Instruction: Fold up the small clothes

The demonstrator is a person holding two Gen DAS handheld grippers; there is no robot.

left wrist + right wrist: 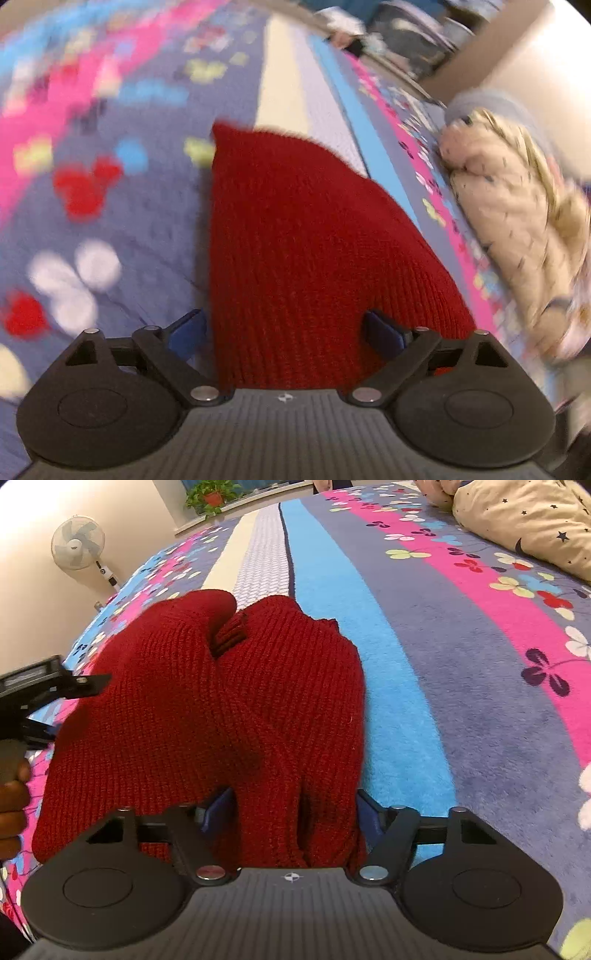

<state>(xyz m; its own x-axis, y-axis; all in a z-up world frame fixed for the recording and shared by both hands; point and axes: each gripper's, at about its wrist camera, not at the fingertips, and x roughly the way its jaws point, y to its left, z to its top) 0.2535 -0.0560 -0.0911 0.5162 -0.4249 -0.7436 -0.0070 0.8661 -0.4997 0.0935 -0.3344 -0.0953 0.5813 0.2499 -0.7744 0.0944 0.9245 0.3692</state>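
Note:
A dark red knit garment (207,709) lies bunched in folds on the bed; in the left wrist view it (295,240) runs as a long strip away from the camera. My left gripper (286,332) hovers over its near end, jaws wide apart. One blue pad (188,332) stands off the cloth's left edge and nothing is gripped. It also shows at the garment's left side as the left gripper (55,686), held by a hand (11,801). My right gripper (293,808) straddles a thick fold at the near edge. The cloth reaches both pads without looking squeezed.
The bedspread (461,686) is striped purple, pink and blue with clover prints. A cream star-print quilt (528,520) lies bundled at the far right, seen in the left wrist view as a quilt (509,221). A standing fan (79,546) and a potted plant (210,494) are beyond the bed.

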